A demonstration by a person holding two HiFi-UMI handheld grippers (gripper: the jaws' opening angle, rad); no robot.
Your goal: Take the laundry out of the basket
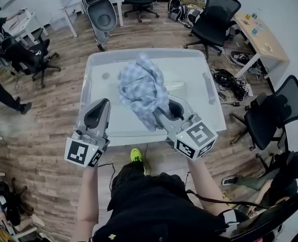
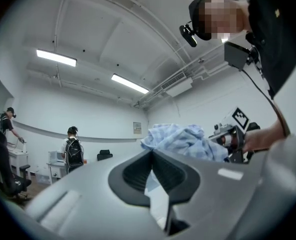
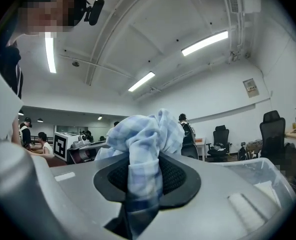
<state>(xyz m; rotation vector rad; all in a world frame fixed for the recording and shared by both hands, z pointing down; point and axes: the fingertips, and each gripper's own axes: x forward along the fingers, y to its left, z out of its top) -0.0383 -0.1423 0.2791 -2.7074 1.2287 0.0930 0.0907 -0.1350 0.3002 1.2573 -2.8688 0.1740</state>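
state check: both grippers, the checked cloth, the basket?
left gripper: jaws shut, nothing between them, clear of the cloth.
right gripper: jaws shut on the checked cloth.
checked cloth: bunched, held up above the basket.
basket: upright on the floor, no other laundry visible inside.

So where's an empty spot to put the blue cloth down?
The wood floor left of the clear bin, up to the black chair, is bare. The bin's left half looks free too. Right of the bin it is crowded: cables, office chairs and a desk.
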